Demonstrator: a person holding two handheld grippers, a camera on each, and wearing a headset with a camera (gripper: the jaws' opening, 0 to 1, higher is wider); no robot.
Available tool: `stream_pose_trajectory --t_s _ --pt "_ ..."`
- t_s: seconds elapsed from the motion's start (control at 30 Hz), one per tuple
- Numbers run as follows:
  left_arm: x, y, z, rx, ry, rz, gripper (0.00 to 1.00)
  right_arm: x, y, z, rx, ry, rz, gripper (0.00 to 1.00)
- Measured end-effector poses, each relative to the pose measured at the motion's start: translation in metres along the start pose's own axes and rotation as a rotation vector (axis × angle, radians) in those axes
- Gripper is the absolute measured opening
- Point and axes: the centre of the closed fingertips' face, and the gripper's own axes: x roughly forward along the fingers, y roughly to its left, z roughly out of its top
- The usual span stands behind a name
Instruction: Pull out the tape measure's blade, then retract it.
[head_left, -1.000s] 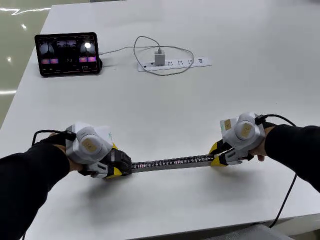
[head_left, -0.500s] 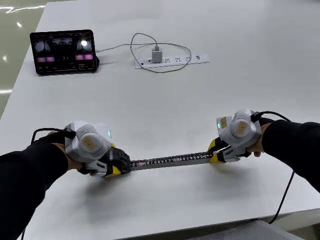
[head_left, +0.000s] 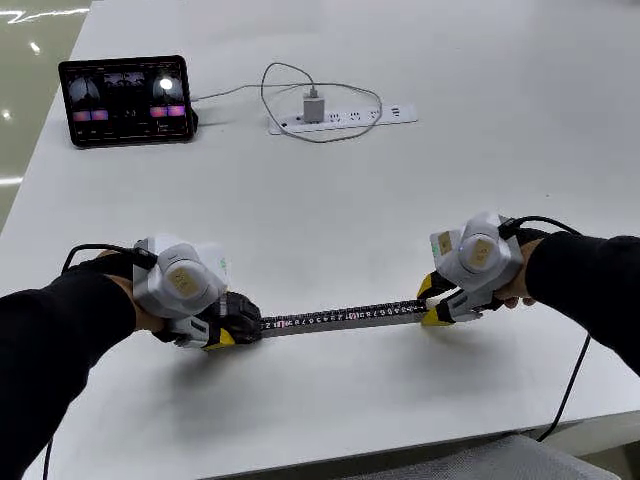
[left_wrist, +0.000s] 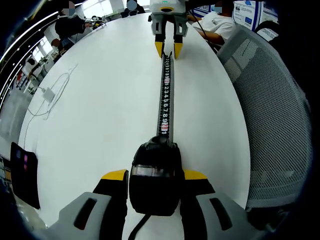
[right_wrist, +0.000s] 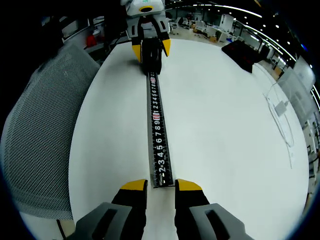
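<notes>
Black tape measure case (left_wrist: 154, 180), black blade (right_wrist: 157, 125) with white numerals, white table (head_left: 420, 210).

Blade (head_left: 340, 320) marginally shorter, if anything.

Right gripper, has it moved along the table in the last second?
No. The right gripper keeps its offset from the power strip; the camera shifted.

head: above, looking down on table (head_left: 400, 180) | gripper views: low, facing each other along blade (left_wrist: 166, 95)
</notes>
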Motion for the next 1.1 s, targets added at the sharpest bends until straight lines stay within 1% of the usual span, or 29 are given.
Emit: stream_pose_trajectory --t_s 0.07,0.13,0.23,0.3,0.37,0.43,0.53,0.67,0.73,0.77,0.83,0.93,1.0,1.03,1.07,1.1 --pt "-0.004 0.000 0.001 -0.008 -0.006 -0.001 0.40 -0.002 0.001 -0.001 -0.006 0.005 0.001 0.20" --pt "-0.006 0.001 -0.001 -0.021 -0.006 0.003 0.42 -0.004 0.003 -0.002 -0.009 0.006 0.002 0.21" --pt "-0.010 -0.001 -0.002 -0.037 -0.012 0.006 0.47 -0.005 0.005 -0.003 -0.004 0.000 0.005 0.23" --pt "-0.013 -0.004 -0.001 -0.077 -0.026 -0.004 0.49 -0.006 0.003 -0.004 0.003 -0.001 -0.008 0.25" --pt "-0.015 -0.005 0.000 -0.105 -0.043 -0.001 0.53 -0.008 0.001 -0.004 0.024 -0.010 -0.028 0.28" --pt "-0.015 -0.008 -0.001 -0.121 -0.048 -0.009 0.55 -0.009 0.001 -0.003 0.036 -0.022 -0.036 0.32" --pt "-0.013 -0.013 -0.008 -0.104 -0.030 -0.011 0.59 -0.008 0.003 -0.008 0.030 -0.013 -0.036 0.34" --pt "-0.014 -0.013 -0.008 -0.107 -0.030 -0.010 0.67 -0.009 0.005 -0.011 0.024 0.002 -0.030 0.41" --pt "-0.015 -0.013 -0.006 -0.106 -0.034 -0.004 0.73 -0.010 0.005 -0.011 0.027 0.006 -0.027 0.47" --pt "-0.016 -0.013 -0.006 -0.109 -0.033 -0.008 0.76 -0.009 0.006 -0.012 0.022 0.017 -0.025 0.50" --pt "-0.016 -0.014 -0.007 -0.111 -0.030 -0.011 0.77 -0.008 0.008 -0.013 0.002 0.032 -0.022 0.56" --pt "-0.016 -0.010 -0.005 -0.116 -0.038 0.011 0.80 -0.009 0.010 -0.013 -0.005 0.039 -0.017 0.65" --pt "-0.016 -0.010 -0.005 -0.131 -0.045 0.014 0.85 -0.008 0.010 -0.012 0.003 0.035 -0.018 0.68" --pt "-0.016 -0.017 -0.003 -0.156 -0.061 -0.017 0.89 -0.008 0.011 -0.011 0.002 0.023 -0.019 0.67" --pt "-0.015 -0.021 0.000 -0.166 -0.075 -0.032 0.96 -0.008 0.011 -0.011 0.004 0.015 -0.023 0.68" --pt "-0.016 -0.022 -0.001 -0.164 -0.078 -0.030 0.99 -0.008 0.010 -0.010 0.022 0.008 -0.031 0.69"
